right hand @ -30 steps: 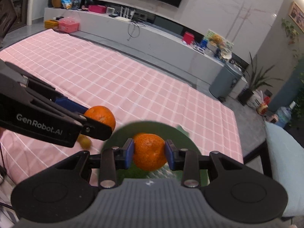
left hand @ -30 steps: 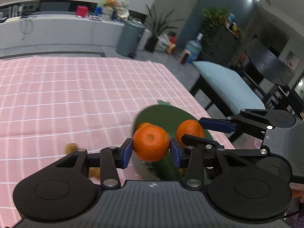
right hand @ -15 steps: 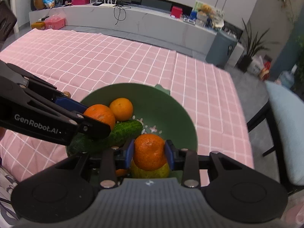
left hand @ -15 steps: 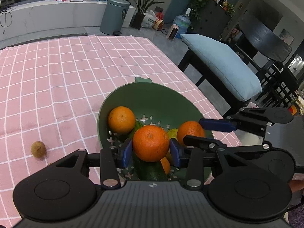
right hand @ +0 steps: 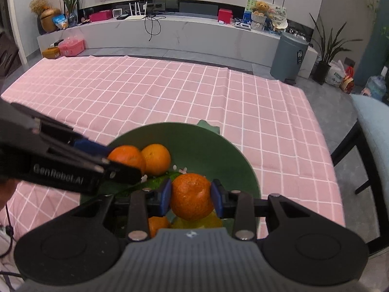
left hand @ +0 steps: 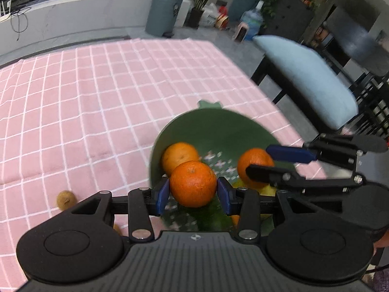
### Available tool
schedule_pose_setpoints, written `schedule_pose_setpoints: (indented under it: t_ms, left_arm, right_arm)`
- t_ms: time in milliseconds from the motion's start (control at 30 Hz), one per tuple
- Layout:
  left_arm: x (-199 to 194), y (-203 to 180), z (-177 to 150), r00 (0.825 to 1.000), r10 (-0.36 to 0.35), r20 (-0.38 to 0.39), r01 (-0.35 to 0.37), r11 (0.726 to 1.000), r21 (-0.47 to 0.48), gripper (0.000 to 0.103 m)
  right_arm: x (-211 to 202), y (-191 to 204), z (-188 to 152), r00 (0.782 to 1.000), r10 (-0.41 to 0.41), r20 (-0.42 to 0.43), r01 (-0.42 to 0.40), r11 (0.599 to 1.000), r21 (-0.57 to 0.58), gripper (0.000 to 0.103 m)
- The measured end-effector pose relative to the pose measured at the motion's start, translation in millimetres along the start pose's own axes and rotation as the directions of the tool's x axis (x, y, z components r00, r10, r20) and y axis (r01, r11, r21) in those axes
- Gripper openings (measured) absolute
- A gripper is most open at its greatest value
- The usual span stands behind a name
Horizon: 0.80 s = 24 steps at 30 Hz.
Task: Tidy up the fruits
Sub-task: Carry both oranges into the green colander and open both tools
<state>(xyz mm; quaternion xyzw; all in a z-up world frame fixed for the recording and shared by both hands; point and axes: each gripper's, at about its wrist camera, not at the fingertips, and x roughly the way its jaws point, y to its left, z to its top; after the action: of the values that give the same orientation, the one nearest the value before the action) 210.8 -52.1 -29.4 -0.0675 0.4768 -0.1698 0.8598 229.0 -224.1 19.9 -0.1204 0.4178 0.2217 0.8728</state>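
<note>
A green colander bowl (left hand: 218,126) (right hand: 214,143) sits on the pink checked tablecloth near its right edge. It holds a loose orange (left hand: 180,154) (right hand: 156,158), a cucumber (right hand: 158,182) and a yellow fruit (right hand: 197,222). My left gripper (left hand: 193,192) is shut on an orange (left hand: 193,182) just above the bowl's near left part; it also shows in the right wrist view (right hand: 126,158). My right gripper (right hand: 190,198) is shut on another orange (right hand: 190,196) over the bowl's near right part, seen too in the left wrist view (left hand: 254,164).
A small brown fruit (left hand: 65,198) lies on the cloth (left hand: 97,97) left of the bowl. A chair with a light blue cushion (left hand: 306,77) stands off the table's right edge. A grey bin (right hand: 289,56) and a low white cabinet (right hand: 170,34) stand beyond the far edge.
Both grippers keep their oranges and hover over the bowl. The views have tilted up and back a little, so less of the bowl's inside shows than half a second ago.
</note>
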Motion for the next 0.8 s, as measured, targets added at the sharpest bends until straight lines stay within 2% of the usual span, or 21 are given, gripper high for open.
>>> schedule_pose_setpoints:
  t_ms: [100, 233, 500, 567, 667, 800]
  left_arm:
    - [3.2, -1.5, 0.1, 1.0, 0.004, -0.022, -0.004, 1.0, 0.011, 0.047]
    - [6.3, -5.9, 1.1, 0.999, 0.042, -0.019, -0.041, 0.998, 0.043, 0.048]
    - [7.6, -6.1, 2.2, 0.999, 0.045, -0.012, -0.044, 0.997, 0.061, 0.05]
    - [5.9, -4.5, 1.6, 0.999, 0.04, -0.001, -0.04, 0.998, 0.05, 0.055]
    - [-2.4, -0.6, -0.1, 0.998, 0.025, 0.056, -0.027, 0.999, 0.021, 0.06]
    - [-9.5, -1.1, 0.6, 0.997, 0.011, 0.077, -0.013, 1.0, 0.027, 0.06]
  right_arm:
    - [11.8, -1.7, 2.1, 1.0, 0.022, -0.01, -0.022, 0.999, 0.025, 0.032]
    - [27.0, -4.7, 3.2, 1.0, 0.011, -0.028, -0.011, 1.0, 0.022, 0.032]
    - [41.5, -8.0, 7.4, 0.999, 0.012, -0.042, -0.011, 1.0, 0.022, 0.032]
    - [45.3, -9.3, 9.1, 0.999, 0.018, -0.048, -0.017, 0.999, 0.034, 0.032]
    - [49.1, -11.5, 10.0, 0.998, 0.025, -0.056, -0.022, 0.998, 0.052, 0.032]
    - [53.3, -9.1, 10.9, 0.997, 0.026, -0.067, -0.023, 0.999, 0.048, 0.032]
